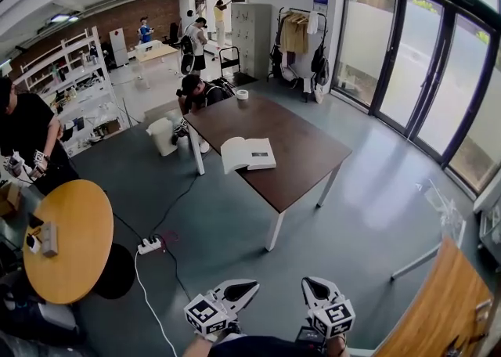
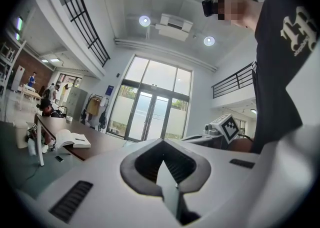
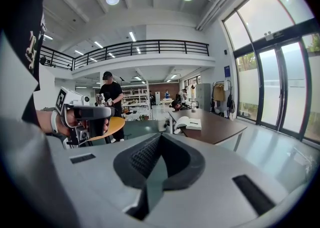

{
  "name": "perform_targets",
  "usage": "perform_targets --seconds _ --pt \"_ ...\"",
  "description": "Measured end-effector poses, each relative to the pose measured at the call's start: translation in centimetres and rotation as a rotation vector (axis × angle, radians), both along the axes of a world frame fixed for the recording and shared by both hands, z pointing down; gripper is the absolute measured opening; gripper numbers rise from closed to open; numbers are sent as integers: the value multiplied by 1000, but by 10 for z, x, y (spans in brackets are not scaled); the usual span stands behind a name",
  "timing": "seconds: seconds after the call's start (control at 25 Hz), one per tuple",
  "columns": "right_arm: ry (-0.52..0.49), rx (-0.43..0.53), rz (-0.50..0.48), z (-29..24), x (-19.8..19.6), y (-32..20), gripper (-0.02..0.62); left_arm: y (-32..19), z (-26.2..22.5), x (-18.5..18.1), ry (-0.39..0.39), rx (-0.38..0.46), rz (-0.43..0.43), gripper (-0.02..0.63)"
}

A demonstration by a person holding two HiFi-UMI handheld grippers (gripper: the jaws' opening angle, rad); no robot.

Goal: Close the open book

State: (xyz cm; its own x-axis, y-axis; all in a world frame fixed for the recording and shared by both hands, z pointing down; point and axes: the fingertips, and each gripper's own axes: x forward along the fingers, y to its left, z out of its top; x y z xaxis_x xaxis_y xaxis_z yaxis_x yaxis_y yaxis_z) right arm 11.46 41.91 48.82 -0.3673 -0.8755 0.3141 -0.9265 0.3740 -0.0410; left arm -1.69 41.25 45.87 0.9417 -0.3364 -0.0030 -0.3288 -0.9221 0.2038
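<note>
Both left tool (image 1: 239, 291) & right tool (image 1: 315, 285) are sitting fully closed, gripping nothing, well apart from open book (image 1: 248, 153) lying on desk (image 1: 309, 148). Risk: shut tips could be creasing pages or shoving book toward desk edge when flipping cover.

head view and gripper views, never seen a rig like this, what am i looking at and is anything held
No robot here: a person holds a two-jaw gripper in each hand. The head view comes from a camera on the person's head, looking steeply down. The left gripper and the right gripper show at its bottom edge. The other two pictures come from cameras riding on each gripper, looking along its jaws. Both pairs of jaws are together and hold nothing. Across the floor stands a brown table with an open book on it and a white roll, perhaps tape, at its far corner. The book is far from both grippers.
</note>
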Motion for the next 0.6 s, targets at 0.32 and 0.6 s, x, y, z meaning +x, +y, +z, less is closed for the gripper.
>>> perform_targets --seconds 0.32,0.6 --pt "7 -9 -30 1 -33 -26 -12 -25 3 -34 9 -9 -34 6" --pt "20 -16 -73 4 -67 -48 -12 -38 6 -61 19 -13 -34 6"
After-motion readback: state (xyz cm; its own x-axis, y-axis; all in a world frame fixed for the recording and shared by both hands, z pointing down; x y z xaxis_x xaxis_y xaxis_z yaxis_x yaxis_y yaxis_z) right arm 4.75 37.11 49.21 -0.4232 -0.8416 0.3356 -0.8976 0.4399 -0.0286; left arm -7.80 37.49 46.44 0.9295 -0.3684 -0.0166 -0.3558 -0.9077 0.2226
